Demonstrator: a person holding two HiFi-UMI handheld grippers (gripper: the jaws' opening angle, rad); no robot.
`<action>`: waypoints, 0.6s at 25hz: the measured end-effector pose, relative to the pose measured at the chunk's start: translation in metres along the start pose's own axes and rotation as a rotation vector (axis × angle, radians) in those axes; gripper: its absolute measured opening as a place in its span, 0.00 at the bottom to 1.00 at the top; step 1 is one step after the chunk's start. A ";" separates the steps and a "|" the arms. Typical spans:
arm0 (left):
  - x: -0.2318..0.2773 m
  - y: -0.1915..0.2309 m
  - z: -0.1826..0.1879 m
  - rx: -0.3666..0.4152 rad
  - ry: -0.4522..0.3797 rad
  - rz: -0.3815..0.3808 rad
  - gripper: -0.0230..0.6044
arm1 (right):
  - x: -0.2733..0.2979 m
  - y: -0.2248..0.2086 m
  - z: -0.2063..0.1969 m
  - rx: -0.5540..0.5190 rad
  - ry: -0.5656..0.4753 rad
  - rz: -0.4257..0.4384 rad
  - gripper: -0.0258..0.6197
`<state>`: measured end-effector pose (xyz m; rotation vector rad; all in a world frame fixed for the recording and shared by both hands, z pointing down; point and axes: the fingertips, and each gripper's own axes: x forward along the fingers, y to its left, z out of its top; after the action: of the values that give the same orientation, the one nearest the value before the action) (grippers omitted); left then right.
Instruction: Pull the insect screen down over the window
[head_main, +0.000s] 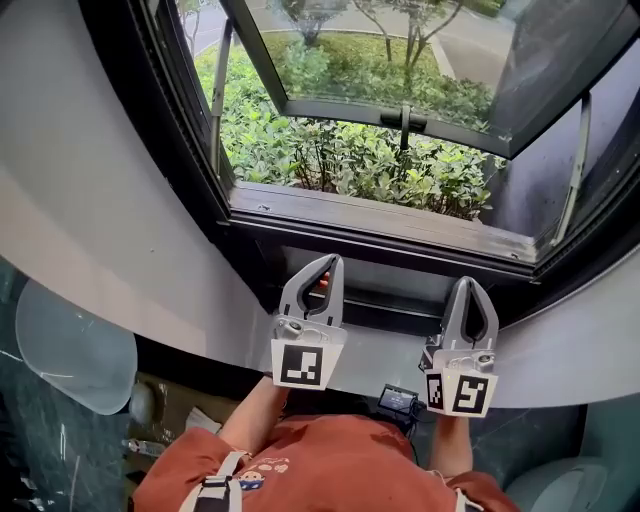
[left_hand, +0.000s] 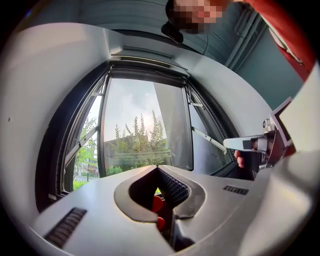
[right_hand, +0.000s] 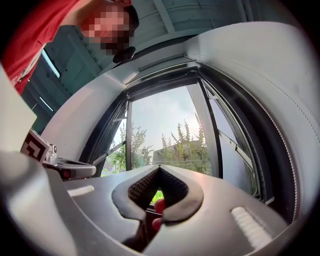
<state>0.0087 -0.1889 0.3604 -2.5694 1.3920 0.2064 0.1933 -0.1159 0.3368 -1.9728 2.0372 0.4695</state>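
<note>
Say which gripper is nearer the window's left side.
The left gripper, below the left half of the sill. The right gripper sits below the sill's right half.

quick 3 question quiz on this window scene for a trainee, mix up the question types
1. What grows just outside the open window?
2. How do the left claw and the right claw stand? A: both shut. B: both open. C: left shut, right open.
3. True or false: the insect screen already covers that window.

Key: 1 green shrubs; 2 A; 3 false, the opening is uncovered.
</note>
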 end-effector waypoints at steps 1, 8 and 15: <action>0.002 0.001 0.003 0.005 -0.006 0.000 0.04 | 0.002 -0.001 0.003 -0.002 -0.009 0.000 0.05; 0.014 0.003 0.022 0.018 -0.046 0.006 0.04 | 0.017 -0.008 0.023 -0.021 -0.070 -0.014 0.05; 0.024 0.006 0.040 0.044 -0.092 0.014 0.04 | 0.031 -0.011 0.043 -0.045 -0.136 -0.016 0.05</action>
<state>0.0160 -0.2020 0.3156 -2.4823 1.3664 0.2900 0.2019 -0.1265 0.2846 -1.9247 1.9421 0.6335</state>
